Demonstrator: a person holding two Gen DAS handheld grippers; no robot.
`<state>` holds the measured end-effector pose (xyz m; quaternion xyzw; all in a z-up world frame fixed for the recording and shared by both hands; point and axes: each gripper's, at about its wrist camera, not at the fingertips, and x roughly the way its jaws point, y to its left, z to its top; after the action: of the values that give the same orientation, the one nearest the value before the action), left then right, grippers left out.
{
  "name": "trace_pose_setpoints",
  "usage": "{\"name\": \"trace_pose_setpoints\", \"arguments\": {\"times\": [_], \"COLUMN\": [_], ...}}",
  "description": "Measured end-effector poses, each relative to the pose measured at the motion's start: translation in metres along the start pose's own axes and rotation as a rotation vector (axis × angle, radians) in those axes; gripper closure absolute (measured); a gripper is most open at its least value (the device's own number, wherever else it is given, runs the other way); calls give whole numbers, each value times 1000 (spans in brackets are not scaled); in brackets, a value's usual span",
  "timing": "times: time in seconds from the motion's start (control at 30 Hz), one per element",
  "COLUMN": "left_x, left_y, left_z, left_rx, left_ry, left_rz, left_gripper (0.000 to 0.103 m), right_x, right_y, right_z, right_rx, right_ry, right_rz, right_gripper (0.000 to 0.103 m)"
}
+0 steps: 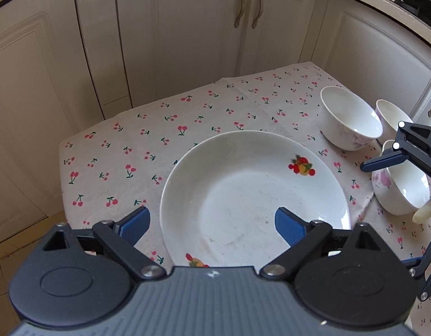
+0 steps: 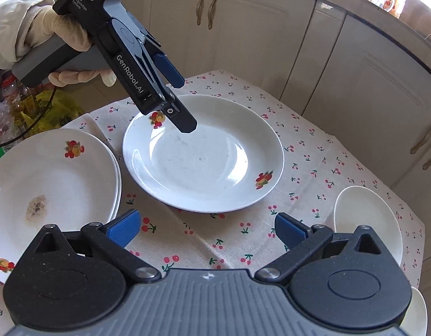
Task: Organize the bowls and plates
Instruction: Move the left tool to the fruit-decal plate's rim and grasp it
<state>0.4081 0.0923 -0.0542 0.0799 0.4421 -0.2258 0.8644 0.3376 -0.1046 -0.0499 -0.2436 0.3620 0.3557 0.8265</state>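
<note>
Small table under a cherry-print cotton cloth, cream cabinet doors behind. Ahead of the right claw, well clear of its tips: single white ceramic deep plate w/ fruit decals, flat on the cloth. Same plate directly under the left claw: one blue pad over the plate's well, the other outside the near rim. Left of the right claw: stack of matching white fruit-decal plates, top one w/ a brown burnt-looking stain. Right of both claws: three small white porcelain bowls w/ faint purple flowers, close together, upright, not nested.

Both claws spread wide, nothing between the pads, nothing gripped. Gloved hand on the left handle, tool angled steeply down at the plate.

Likely step: rim pickup of the lone plate, then onto the stack. Approx early stage, bowls untouched.

Risks from here:
- Glazed rim, shallow bite → slip, plate drop.
- Steep descent → pad strike on the well, plate skid, cloth bunch-up.
- Right claw close beside the bowls → knock, tip-over off the table edge.
- Off-centre landing on the stack → wobble, chipped rims.
</note>
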Motion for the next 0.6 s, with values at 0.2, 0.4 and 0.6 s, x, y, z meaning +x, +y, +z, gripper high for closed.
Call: {"name": "trace_pose_setpoints", "arguments": {"times": [0.2, 0.4, 0.6], "left_x": [20, 30, 36], "left_y": [9, 13, 13], "left_z": [4, 6, 11], "left_rx": [-14, -15, 10], "left_ry": [43, 89, 116], "left_rz": [-35, -81, -115], "left_gripper": [8, 8, 8], "right_x": [20, 35, 42], "right_y": [-8, -10, -9], "right_z": [5, 8, 10], "right_rx": [61, 110, 105], "right_ry": [61, 96, 125], "right_rz": [39, 62, 70], "right_gripper": [0, 0, 0]}}
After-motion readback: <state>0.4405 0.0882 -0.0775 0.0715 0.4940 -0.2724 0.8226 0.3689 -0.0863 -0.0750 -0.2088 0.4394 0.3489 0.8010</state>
